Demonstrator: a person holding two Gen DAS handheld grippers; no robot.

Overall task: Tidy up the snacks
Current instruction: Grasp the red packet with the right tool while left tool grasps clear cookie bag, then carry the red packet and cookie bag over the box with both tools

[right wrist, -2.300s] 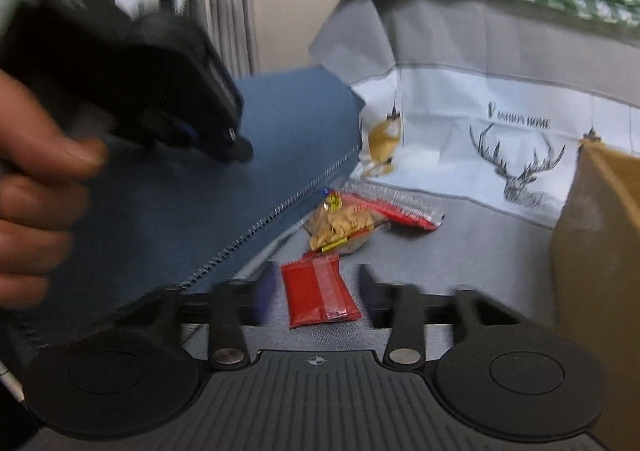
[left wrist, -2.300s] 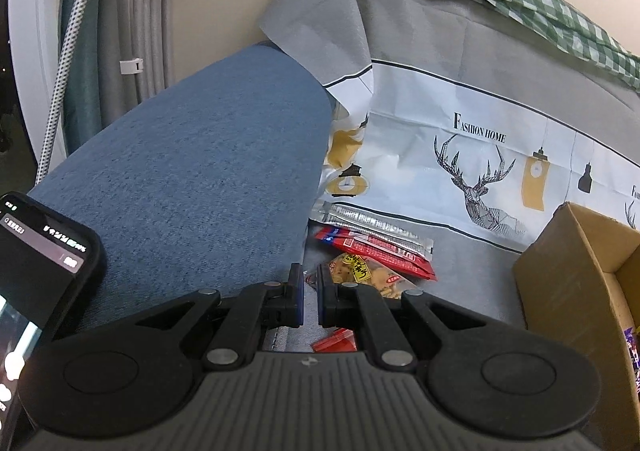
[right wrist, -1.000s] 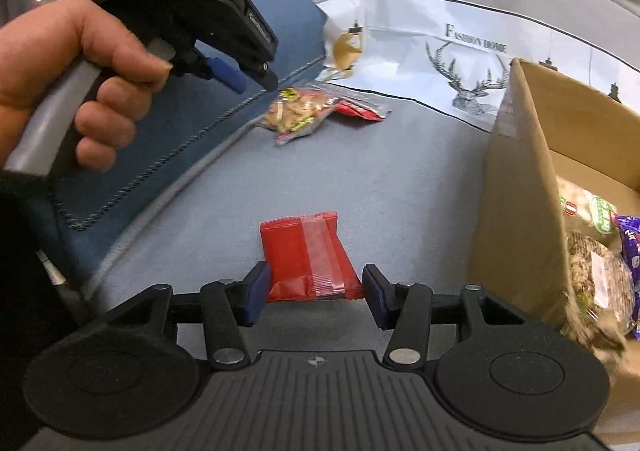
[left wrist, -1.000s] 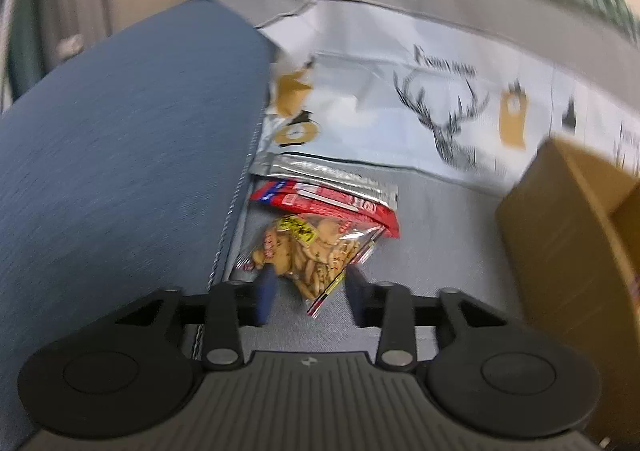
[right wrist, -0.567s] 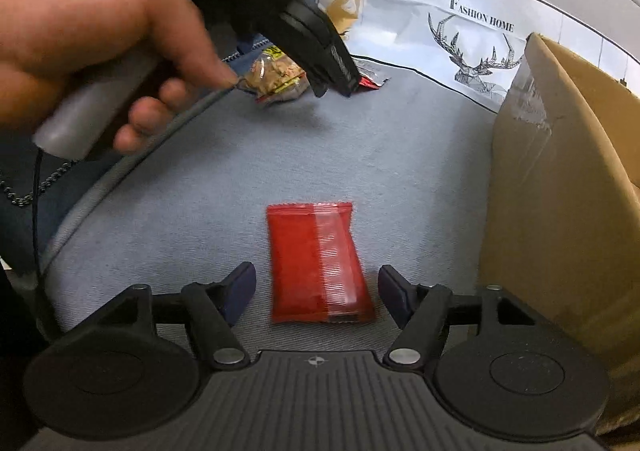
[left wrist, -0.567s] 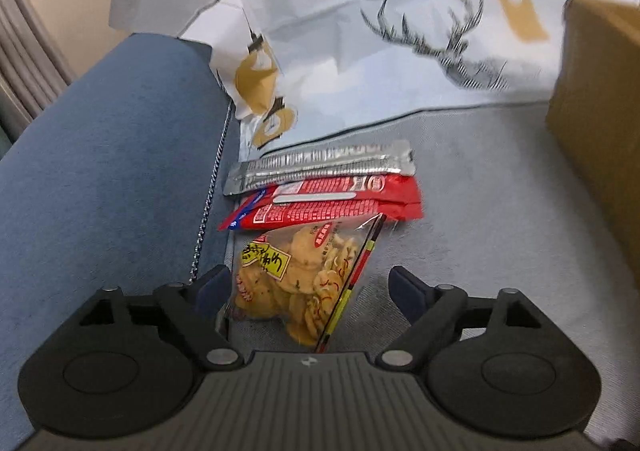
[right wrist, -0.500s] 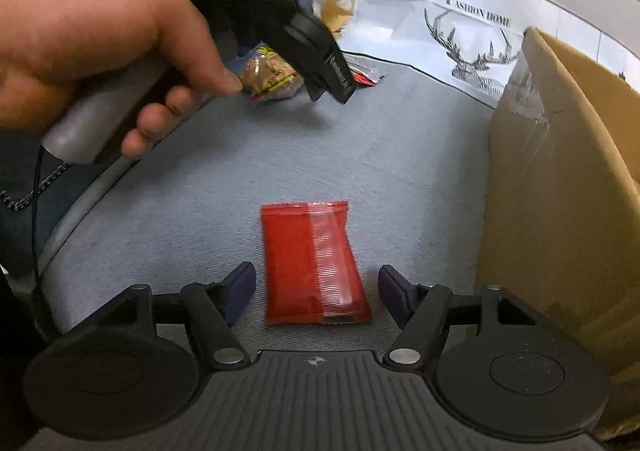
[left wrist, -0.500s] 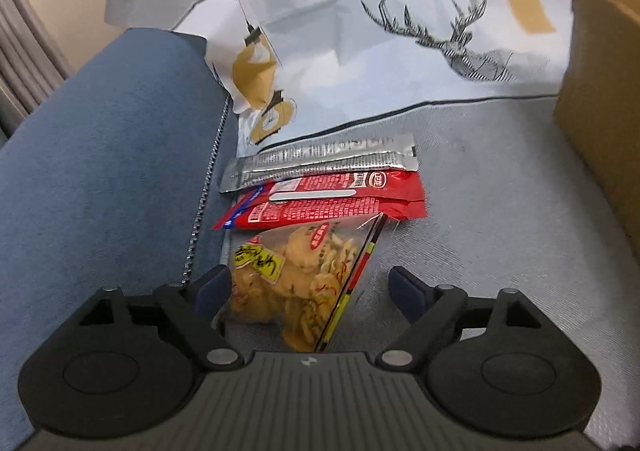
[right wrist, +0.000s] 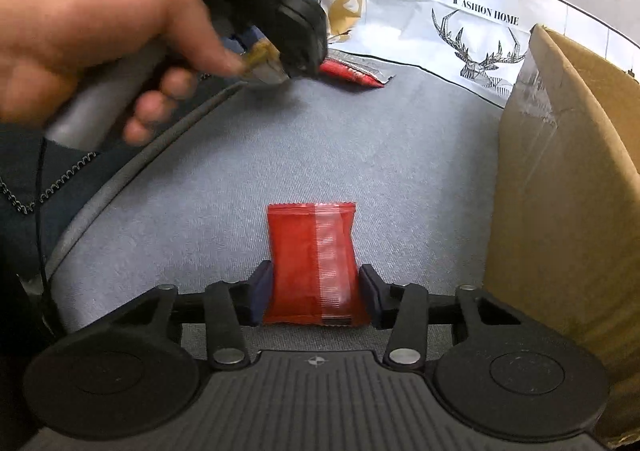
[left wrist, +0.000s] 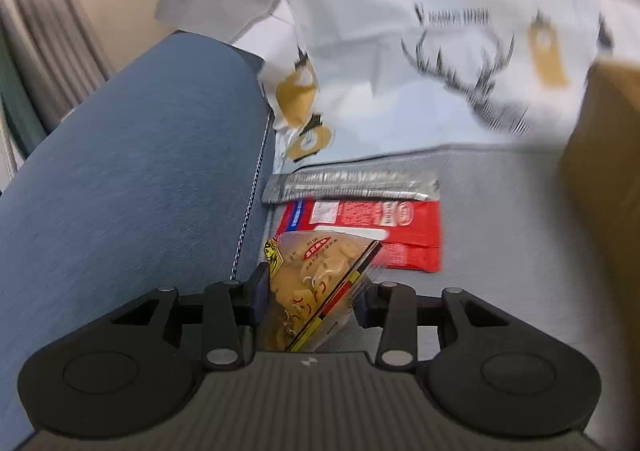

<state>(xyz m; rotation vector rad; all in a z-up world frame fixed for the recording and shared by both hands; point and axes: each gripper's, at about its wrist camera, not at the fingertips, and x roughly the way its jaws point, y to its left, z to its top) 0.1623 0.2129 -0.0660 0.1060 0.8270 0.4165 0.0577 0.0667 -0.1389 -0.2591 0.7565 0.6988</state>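
Held low over the sofa, the left gripper (left wrist: 310, 299) pinched the cracker bag (left wrist: 316, 283) while the right gripper (right wrist: 314, 297) clamped the red packet (right wrist: 314, 263).

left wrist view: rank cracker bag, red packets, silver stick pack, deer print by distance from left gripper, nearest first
1. cracker bag, between the left gripper fingers.
2. red packets, just beyond, right of centre.
3. silver stick pack, behind the red ones.
4. deer print, up on the backrest cover.

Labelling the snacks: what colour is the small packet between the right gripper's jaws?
Plain red, with a paler glossy seam strip; the small packet shows best in the right wrist view.
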